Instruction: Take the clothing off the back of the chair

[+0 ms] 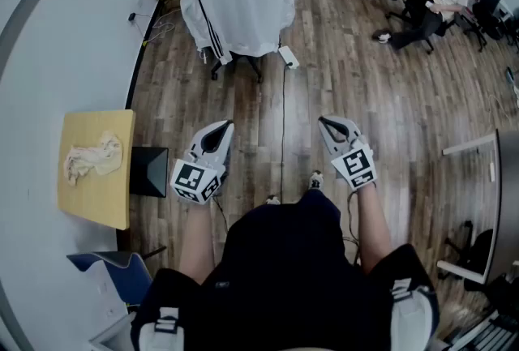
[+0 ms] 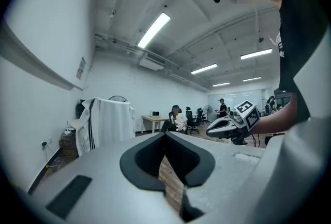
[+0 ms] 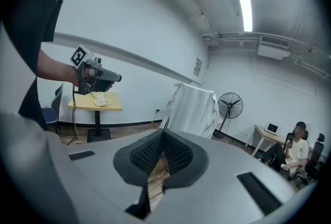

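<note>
A white jacket (image 1: 239,1) with black side stripes hangs over the back of an office chair (image 1: 237,64) at the far end of the wooden floor. It also shows as the white jacket (image 2: 106,122) in the left gripper view and as the white jacket (image 3: 192,106) in the right gripper view. My left gripper (image 1: 221,129) and right gripper (image 1: 327,124) are held side by side in front of me, well short of the chair. Both are shut with nothing between their jaws.
A small yellow table (image 1: 97,171) with a crumpled cloth (image 1: 91,156) stands at the left wall, a blue chair (image 1: 113,270) near it. A cable (image 1: 284,122) runs along the floor from the chair. A seated person (image 1: 422,5) and desks are at the far right. A fan (image 3: 229,109) stands beyond the chair.
</note>
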{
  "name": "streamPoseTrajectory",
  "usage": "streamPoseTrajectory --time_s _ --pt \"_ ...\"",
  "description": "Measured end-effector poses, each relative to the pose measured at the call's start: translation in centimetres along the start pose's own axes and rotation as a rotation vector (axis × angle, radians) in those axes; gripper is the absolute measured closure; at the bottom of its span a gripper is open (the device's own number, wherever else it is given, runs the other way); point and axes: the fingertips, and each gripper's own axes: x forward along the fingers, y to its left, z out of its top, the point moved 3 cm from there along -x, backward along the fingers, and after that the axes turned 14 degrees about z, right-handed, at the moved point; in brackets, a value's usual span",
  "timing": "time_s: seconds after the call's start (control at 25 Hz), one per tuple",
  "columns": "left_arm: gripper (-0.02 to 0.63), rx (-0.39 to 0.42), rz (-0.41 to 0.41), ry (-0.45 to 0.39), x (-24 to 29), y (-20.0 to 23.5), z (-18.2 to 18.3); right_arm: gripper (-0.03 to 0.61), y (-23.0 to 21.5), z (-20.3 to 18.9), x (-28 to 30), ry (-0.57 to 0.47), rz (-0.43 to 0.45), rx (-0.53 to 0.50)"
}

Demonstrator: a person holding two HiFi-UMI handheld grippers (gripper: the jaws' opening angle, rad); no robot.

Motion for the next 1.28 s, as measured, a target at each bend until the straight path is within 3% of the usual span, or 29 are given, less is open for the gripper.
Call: streamPoseTrajectory --time_s 0.4,0.76,1.28 --pt "0.615 0.02 0.012 0.006 1.1 -0.3 -0.1 0.584 -0.9 -1.4 -0.7 0.019 0.006 0.008" --pt "0.614 0.032 0.051 -0.013 3.4 -0.6 1.0 0.584 -3.8 -1.9 0.2 0.015 0.091 -0.018" --pt "0.614 0.025 0.197 0.004 7.5 -2.3 2.2 0.584 -11.3 -2.5 0.4 0.003 0.179 -0.053"
